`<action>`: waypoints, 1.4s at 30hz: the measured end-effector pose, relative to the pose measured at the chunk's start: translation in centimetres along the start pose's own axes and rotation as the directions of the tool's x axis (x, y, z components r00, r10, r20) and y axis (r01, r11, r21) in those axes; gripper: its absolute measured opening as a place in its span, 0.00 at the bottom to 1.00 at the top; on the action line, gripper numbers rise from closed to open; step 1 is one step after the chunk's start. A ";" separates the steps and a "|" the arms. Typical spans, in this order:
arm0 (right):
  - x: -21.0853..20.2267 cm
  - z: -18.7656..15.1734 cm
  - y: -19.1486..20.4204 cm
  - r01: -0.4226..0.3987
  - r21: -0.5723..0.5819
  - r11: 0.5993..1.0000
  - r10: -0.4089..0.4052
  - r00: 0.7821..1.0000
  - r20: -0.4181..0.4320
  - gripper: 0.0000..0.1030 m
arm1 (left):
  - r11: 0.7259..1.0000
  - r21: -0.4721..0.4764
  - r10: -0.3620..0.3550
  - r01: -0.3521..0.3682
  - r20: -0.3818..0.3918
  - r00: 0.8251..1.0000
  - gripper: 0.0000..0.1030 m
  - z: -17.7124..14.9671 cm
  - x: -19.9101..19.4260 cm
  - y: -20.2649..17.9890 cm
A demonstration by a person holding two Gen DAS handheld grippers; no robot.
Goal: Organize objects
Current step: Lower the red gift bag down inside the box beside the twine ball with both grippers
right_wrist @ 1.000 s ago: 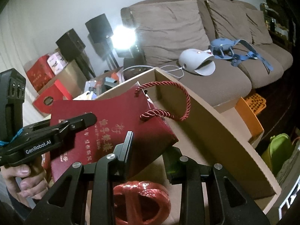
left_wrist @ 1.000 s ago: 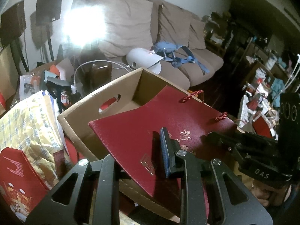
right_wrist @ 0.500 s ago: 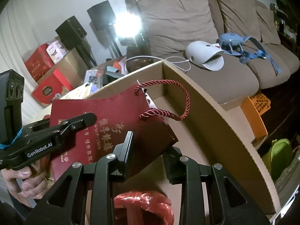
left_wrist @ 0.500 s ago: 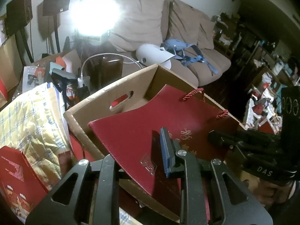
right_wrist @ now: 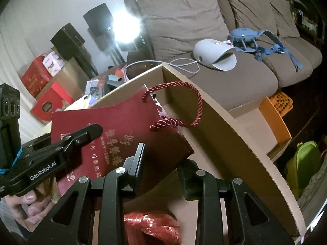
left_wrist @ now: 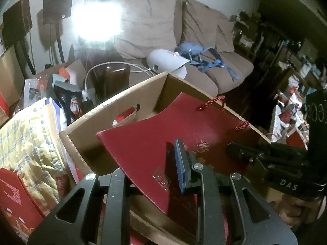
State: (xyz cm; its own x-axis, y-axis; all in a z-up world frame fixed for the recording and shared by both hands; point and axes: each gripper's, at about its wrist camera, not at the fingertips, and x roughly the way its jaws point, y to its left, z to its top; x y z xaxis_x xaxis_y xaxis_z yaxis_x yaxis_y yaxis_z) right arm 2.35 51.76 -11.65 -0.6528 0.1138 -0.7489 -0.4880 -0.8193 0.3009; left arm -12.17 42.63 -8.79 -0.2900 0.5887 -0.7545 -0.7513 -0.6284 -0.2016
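A flat dark-red gift bag (left_wrist: 147, 149) with gold lettering and red rope handles (right_wrist: 196, 102) hangs tilted over an open cardboard box (left_wrist: 114, 106). My left gripper (left_wrist: 151, 173) is shut on the bag's lower edge: the blue-padded finger (left_wrist: 181, 163) lies on top and the other finger is hidden under the bag. My right gripper (right_wrist: 161, 169) is shut on the bag's (right_wrist: 122, 126) other bottom corner. Each gripper shows in the other's view, the left gripper (right_wrist: 81, 134) and the right gripper (left_wrist: 245, 153), pressed on the bag's face. A shiny red bundle (right_wrist: 151, 224) lies in the box (right_wrist: 224, 143).
A brown sofa (right_wrist: 235, 77) behind the box carries a white device (right_wrist: 212, 55) and a blue harness (right_wrist: 255, 38). An orange basket (right_wrist: 276, 110) and a green item (right_wrist: 304, 159) sit to the right. Yellow checked cloth (left_wrist: 24, 143), red boxes (right_wrist: 49, 104) and clutter crowd the left. A lamp (left_wrist: 96, 22) glares.
Both grippers have carried the bag a little forward and down towards the box. Both grips on the bag are unchanged.
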 end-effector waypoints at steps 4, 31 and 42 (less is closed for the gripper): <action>0.5 0.2 -0.2 -0.011 0.009 1.000 0.011 1.000 -0.016 0.29 | 1.000 -0.003 0.019 -0.019 0.003 1.000 0.23 -0.1 0.5 0.2; 1.7 -0.3 -1.1 0.016 0.058 0.998 -0.012 0.998 -0.068 0.30 | 0.998 -0.017 0.063 -0.064 -0.057 0.996 0.33 -1.0 1.9 0.6; 2.1 -0.5 -1.2 0.029 0.068 0.997 -0.023 0.996 -0.084 0.30 | 0.997 -0.037 0.066 -0.068 -0.073 0.995 0.33 -1.3 2.0 0.9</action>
State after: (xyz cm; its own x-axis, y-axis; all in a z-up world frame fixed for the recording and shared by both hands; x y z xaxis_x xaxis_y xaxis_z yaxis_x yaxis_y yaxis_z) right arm 1.85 52.73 -13.86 -0.5902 0.0850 -0.8028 -0.5448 -0.7758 0.3184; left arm -12.68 42.59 -11.34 -0.2948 0.5078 -0.8094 -0.7072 -0.6856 -0.1726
